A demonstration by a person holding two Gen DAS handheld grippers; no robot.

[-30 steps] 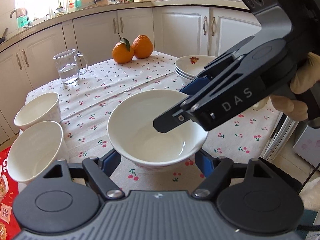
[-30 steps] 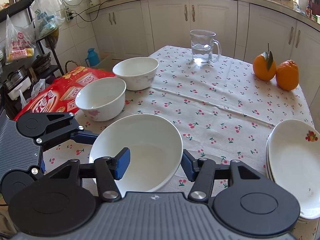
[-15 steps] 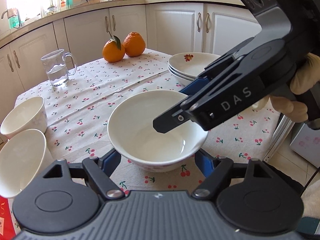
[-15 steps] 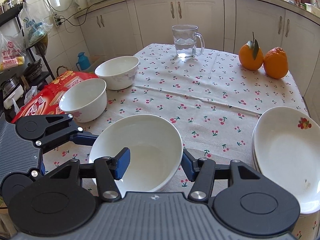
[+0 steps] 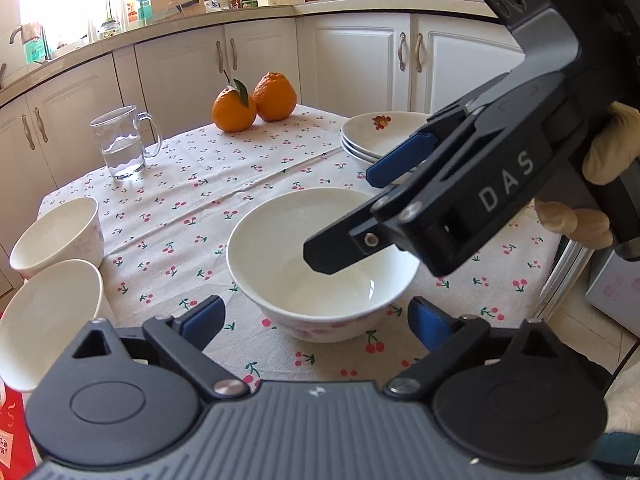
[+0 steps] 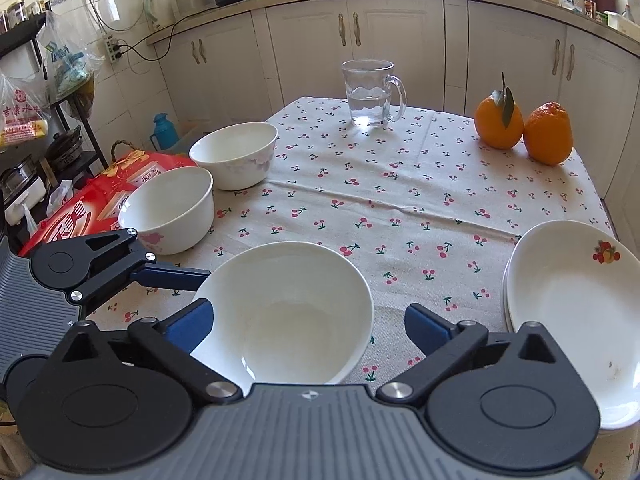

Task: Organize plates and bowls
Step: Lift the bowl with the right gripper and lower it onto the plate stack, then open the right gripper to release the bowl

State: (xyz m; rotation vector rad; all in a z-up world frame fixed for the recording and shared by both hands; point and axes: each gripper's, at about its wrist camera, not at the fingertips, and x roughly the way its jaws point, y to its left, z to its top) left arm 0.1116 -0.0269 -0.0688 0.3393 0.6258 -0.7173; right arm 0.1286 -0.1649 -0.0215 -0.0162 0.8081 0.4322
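Note:
A wide white bowl [image 5: 320,264] rests on the cherry-print tablecloth [image 5: 240,184]; it also shows in the right wrist view [image 6: 288,312]. My left gripper [image 5: 316,322] is open, its pads apart on either side of the bowl, not touching. My right gripper [image 6: 308,326] is open around the bowl's near rim; it shows over the bowl in the left wrist view [image 5: 460,208]. Two smaller white bowls [image 6: 172,208] [image 6: 236,152] stand at the table's left edge. A stack of white plates [image 6: 572,300] lies at the right edge.
A glass mug of water [image 6: 372,94] and two oranges [image 6: 524,126] stand at the far side of the table. A red bag [image 6: 92,208] lies beside the left edge. White cabinets [image 6: 320,48] run behind the table.
Both grippers have let go of the wide bowl: their jaws opened and drew back a little. The bowl now rests on the cloth.

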